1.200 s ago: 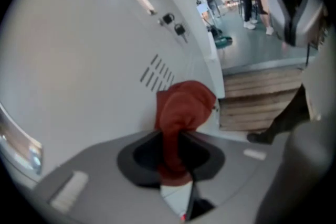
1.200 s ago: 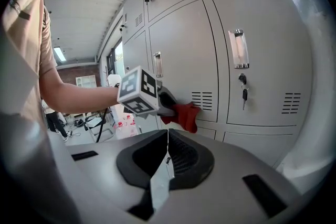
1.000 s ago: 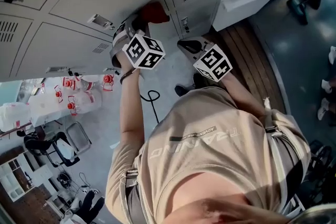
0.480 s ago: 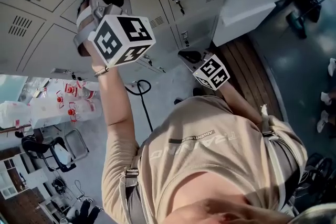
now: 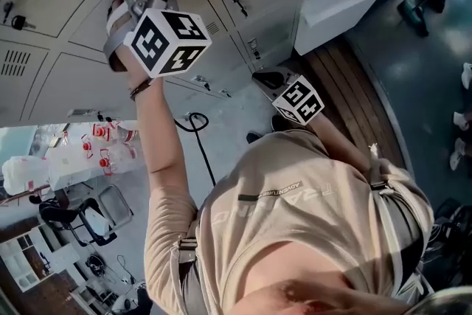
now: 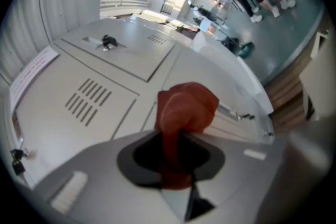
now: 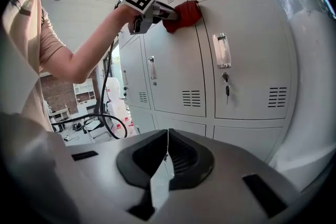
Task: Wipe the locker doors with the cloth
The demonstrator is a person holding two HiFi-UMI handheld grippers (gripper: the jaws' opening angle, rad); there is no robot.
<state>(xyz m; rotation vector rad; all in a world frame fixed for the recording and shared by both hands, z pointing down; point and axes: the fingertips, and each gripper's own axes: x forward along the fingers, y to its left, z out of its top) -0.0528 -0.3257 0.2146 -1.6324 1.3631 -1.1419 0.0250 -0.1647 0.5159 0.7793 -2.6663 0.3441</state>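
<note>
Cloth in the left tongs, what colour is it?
The cloth is red; clearest in the left gripper view.

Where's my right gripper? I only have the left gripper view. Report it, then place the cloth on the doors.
Observer: The right gripper is shut, fingers together, nothing between them.
Operator: Now the cloth.
Observer: The red cloth, in the left gripper, presses near the top of a tall door, beside the seam to the next.
Operator: Compare heights.
Observer: The right gripper is held well below the left.
</note>
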